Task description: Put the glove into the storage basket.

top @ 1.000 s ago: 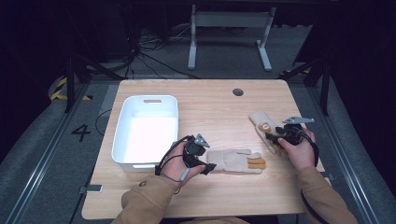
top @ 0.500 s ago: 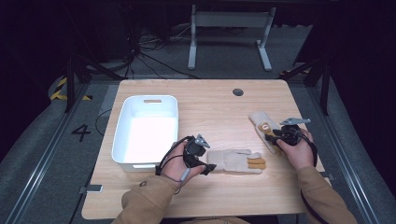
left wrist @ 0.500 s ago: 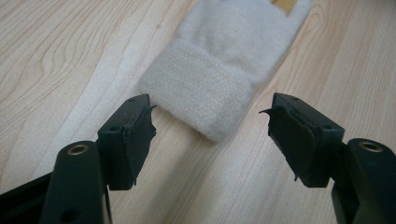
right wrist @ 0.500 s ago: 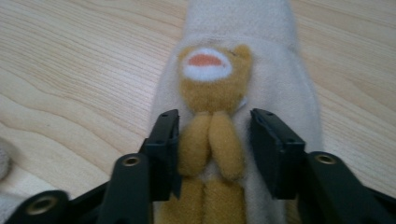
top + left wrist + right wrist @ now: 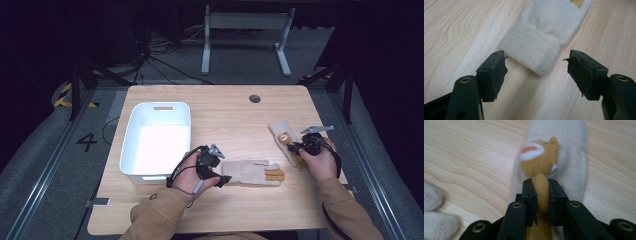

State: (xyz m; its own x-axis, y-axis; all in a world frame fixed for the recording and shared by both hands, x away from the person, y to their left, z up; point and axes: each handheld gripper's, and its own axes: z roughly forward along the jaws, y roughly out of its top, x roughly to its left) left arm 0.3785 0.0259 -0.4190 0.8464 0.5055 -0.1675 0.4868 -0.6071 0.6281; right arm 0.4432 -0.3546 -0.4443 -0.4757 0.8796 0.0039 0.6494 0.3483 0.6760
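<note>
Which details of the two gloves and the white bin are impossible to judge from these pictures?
- Cream knitted glove with tan fingertips: left gripper view, the top edge cuts off its fingers.
- Cream glove with a tan bear-like patch: right gripper view, the right gripper hides the tan strip's lower end.
- White plastic bin: high view, glare washes out its floor.
- Left gripper: high view, too small to judge its jaws.

A: What is the person wearing?
B: Tan sleeves [image 5: 160, 215] are covering both forearms.
A: And the grippers?
B: Black jaws are showing brass-ringed holes; the right gripper [image 5: 296, 146] is carrying a grey three-cornered plate [image 5: 317, 129] at twelve o'clock.
</note>
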